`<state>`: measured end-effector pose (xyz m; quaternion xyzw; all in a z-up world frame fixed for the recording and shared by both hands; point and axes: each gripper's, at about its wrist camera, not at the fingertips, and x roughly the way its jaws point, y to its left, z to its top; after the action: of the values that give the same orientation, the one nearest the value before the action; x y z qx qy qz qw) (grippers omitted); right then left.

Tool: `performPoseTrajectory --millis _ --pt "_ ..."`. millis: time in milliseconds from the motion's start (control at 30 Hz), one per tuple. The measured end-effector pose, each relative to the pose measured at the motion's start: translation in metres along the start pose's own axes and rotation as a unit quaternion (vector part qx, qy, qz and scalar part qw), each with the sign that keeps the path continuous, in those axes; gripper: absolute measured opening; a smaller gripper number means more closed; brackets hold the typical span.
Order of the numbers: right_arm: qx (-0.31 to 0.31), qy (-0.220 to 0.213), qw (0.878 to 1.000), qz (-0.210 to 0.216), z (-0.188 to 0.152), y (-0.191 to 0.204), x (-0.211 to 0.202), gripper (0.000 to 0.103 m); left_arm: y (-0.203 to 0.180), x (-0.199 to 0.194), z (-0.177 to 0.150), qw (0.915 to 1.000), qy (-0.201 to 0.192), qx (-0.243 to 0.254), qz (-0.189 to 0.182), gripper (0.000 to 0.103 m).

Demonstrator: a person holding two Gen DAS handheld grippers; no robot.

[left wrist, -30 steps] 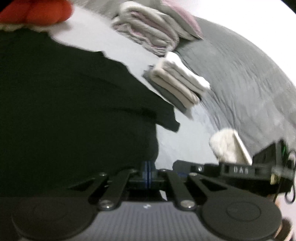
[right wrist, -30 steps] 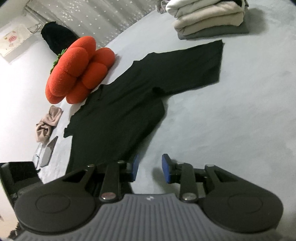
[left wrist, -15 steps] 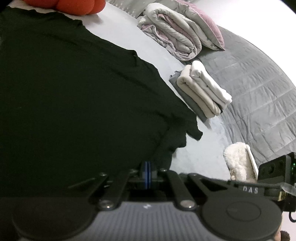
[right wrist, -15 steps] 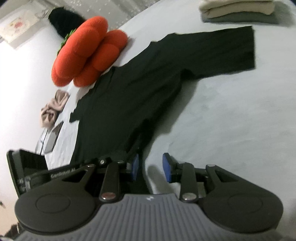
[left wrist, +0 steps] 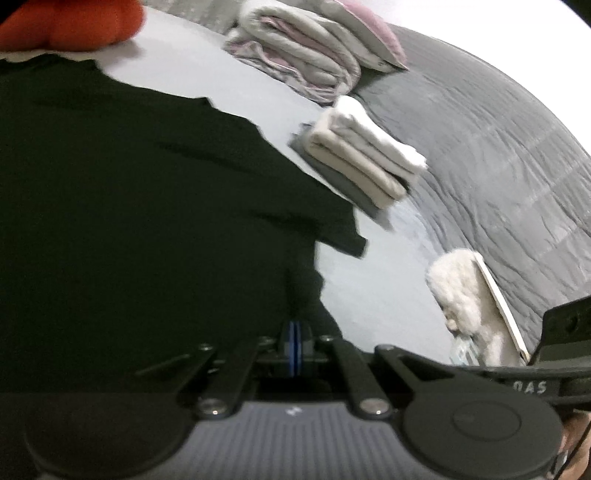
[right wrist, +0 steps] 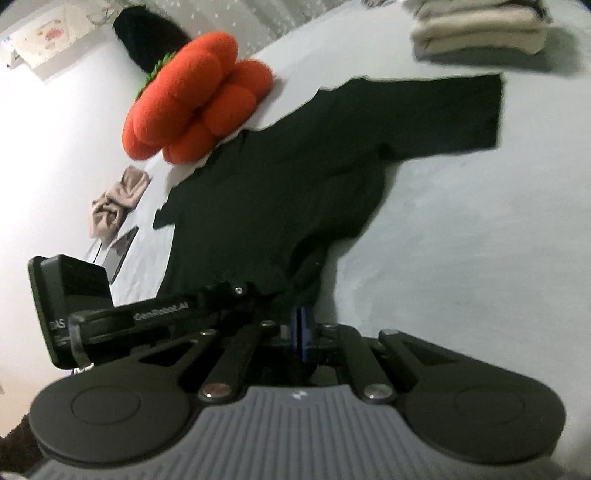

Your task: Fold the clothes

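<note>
Both grippers, left gripper point(left wrist: 294, 343) and right gripper point(right wrist: 302, 332), clamped on the near hem of the black short-sleeved cotton T-shirt point(right wrist: 295, 177). Spread flat on the pale grey bed point(right wrist: 461, 240), long axis running straight away towards the orange petal-shaped plush cushion point(right wrist: 195, 99); neither nearer.

An orange cushion point(right wrist: 197, 99) shaped like a cluster of round lobes sits at the far side of the pale grey bed point(right wrist: 461, 240), with a dark rounded object point(right wrist: 147, 33) behind it against the curtain. A crumpled beige cloth point(right wrist: 114, 203) lies near a flat tablet-like device point(right wrist: 122, 251). In the left view, a rolled pale duvet point(left wrist: 295, 48) lies by a quilted grey blanket point(left wrist: 498, 177), and a fluffy cream item point(left wrist: 461, 295) lies nearer.
</note>
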<state>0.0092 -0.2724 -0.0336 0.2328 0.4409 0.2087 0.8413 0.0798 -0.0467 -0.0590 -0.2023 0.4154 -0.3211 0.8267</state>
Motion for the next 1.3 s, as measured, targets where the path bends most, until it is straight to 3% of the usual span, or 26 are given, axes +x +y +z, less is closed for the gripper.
performPoseTrajectory --millis 233,367,467,567,633,667,700,733,867,1067,1300 --pt "0.002 -0.036 0.999 -0.026 -0.009 -0.002 -0.037 0.004 -0.031 0.022 -0.007 0.9983 0.031 0.049 -0.007 0.002" --pt "-0.003 -0.035 0.999 -0.041 -0.014 -0.004 -0.04 0.002 -0.038 0.035 -0.012 0.9964 0.054 0.065 -0.002 0.003" --pt "-0.006 -0.032 0.998 -0.054 -0.015 -0.01 -0.039 0.003 -0.042 0.037 -0.014 0.9958 0.053 0.075 -0.001 0.009" --pt "-0.001 -0.029 0.998 -0.062 -0.015 -0.018 -0.041 0.013 -0.043 0.031 -0.012 0.9964 0.046 0.072 0.0 0.025" --pt "0.001 -0.026 0.998 -0.063 -0.015 -0.022 -0.045 0.014 -0.041 0.022 -0.011 0.9972 0.041 0.063 0.001 0.033" --pt "0.0 -0.025 0.998 -0.064 -0.016 -0.023 -0.046 0.019 -0.041 0.017 -0.01 0.9974 0.04 0.059 0.005 0.035" --pt "-0.001 -0.023 0.997 -0.067 -0.015 -0.023 -0.048 0.035 -0.04 0.011 -0.009 0.9976 0.037 0.057 0.01 0.037" --pt "-0.003 -0.022 0.997 -0.07 -0.015 -0.023 -0.049 0.04 -0.04 0.004 -0.008 0.9977 0.031 0.057 0.017 0.039" --pt "-0.01 -0.018 0.997 -0.076 -0.018 -0.019 -0.055 0.042 -0.036 -0.026 -0.006 0.9961 0.011 0.067 0.056 0.05" --pt "-0.013 -0.002 0.997 -0.081 -0.037 -0.016 -0.06 0.041 -0.012 -0.081 -0.016 0.9922 0.001 0.056 0.112 0.051" --pt "-0.01 0.007 0.995 -0.096 -0.058 -0.013 -0.067 0.041 0.031 -0.15 -0.037 0.9855 -0.024 0.007 0.168 0.052"
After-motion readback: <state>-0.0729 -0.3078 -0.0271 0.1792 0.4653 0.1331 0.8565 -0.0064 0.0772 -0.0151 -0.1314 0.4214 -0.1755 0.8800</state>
